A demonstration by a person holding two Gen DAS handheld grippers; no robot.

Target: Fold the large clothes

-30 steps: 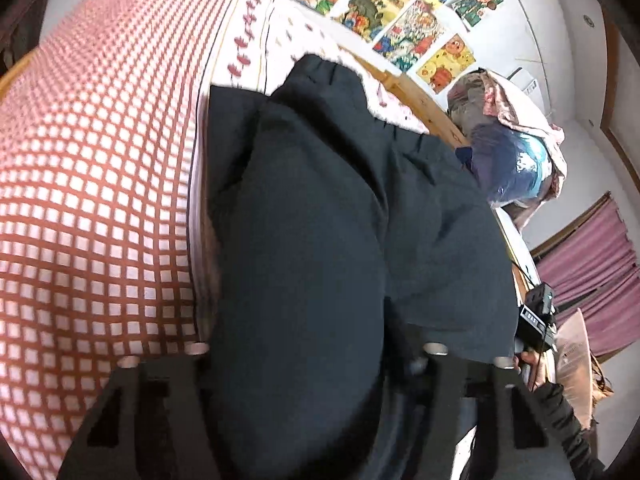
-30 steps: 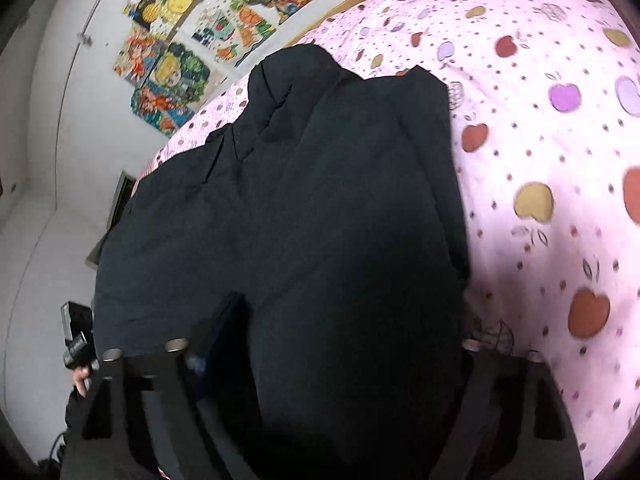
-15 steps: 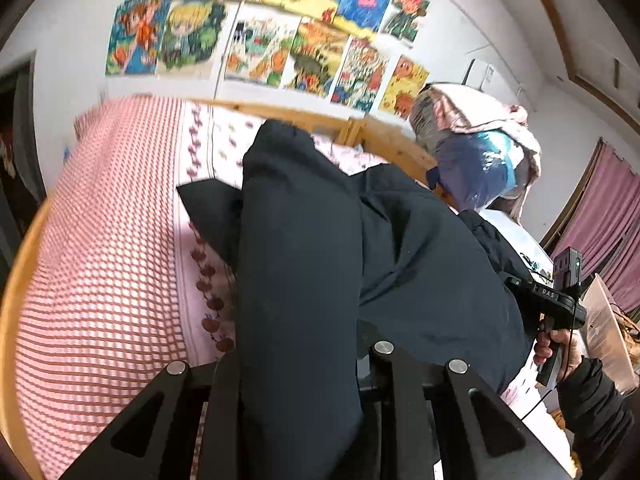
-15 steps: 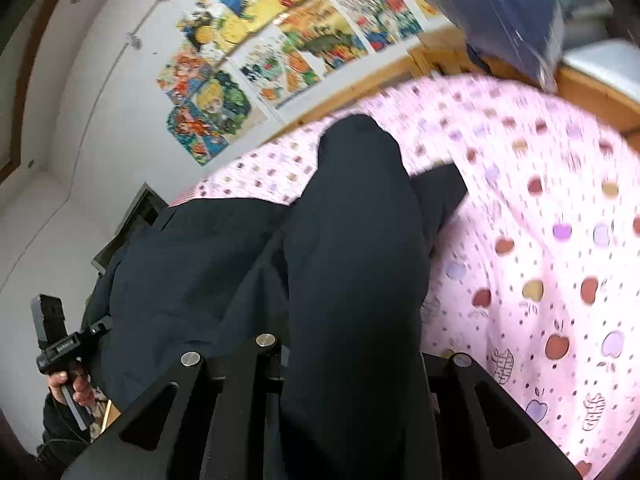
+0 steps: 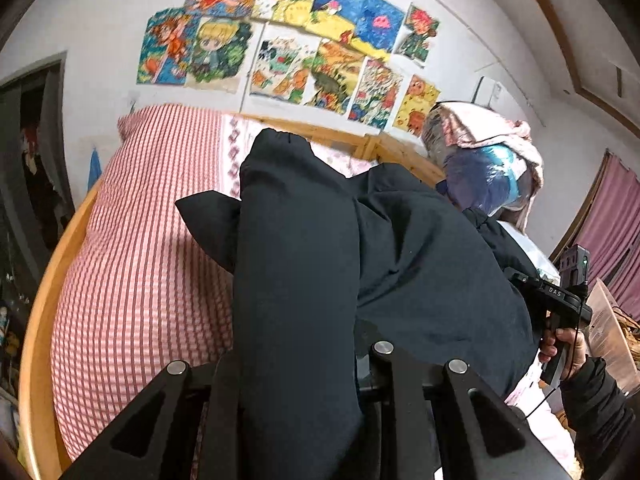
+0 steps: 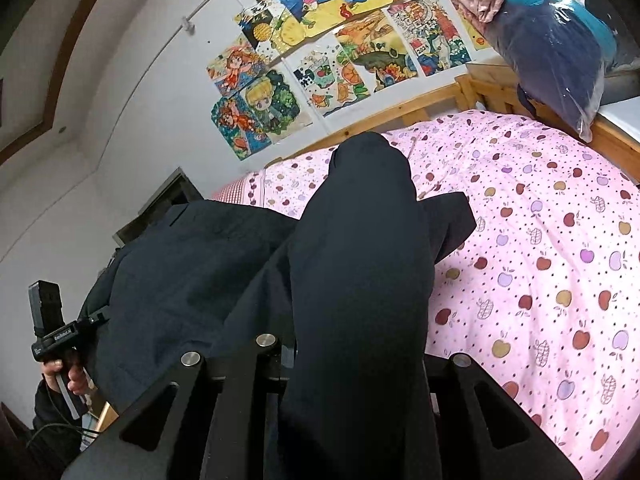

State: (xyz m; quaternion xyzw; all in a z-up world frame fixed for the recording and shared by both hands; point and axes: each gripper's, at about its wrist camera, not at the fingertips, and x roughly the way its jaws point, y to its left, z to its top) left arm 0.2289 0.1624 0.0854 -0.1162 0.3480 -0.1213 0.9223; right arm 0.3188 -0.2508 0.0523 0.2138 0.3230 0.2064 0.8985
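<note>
A large black garment [image 5: 420, 264] hangs above a bed, stretched between both grippers. In the left wrist view my left gripper [image 5: 298, 384] is shut on a thick fold of the black garment that runs up between its fingers. In the right wrist view my right gripper [image 6: 352, 376] is shut on another fold of the black garment [image 6: 360, 264]. Each view shows the other gripper held in a hand at the garment's far side: the right gripper [image 5: 560, 300] and the left gripper [image 6: 56, 336]. The fingertips are hidden by cloth.
A red-checked quilt [image 5: 132, 280] and a pink apple-print cover [image 6: 540, 240] lie on the wooden-framed bed [image 5: 36, 340]. Drawings [image 5: 288, 52] hang on the white wall. A bagged bundle of bedding [image 6: 560, 36] sits at the bed's far corner. Purple curtains [image 5: 608, 224] hang at right.
Both grippers closed on folds of the black garment and rose, lifting it off the bed. The views tilted up, so the wall and drawings now fill the top.
</note>
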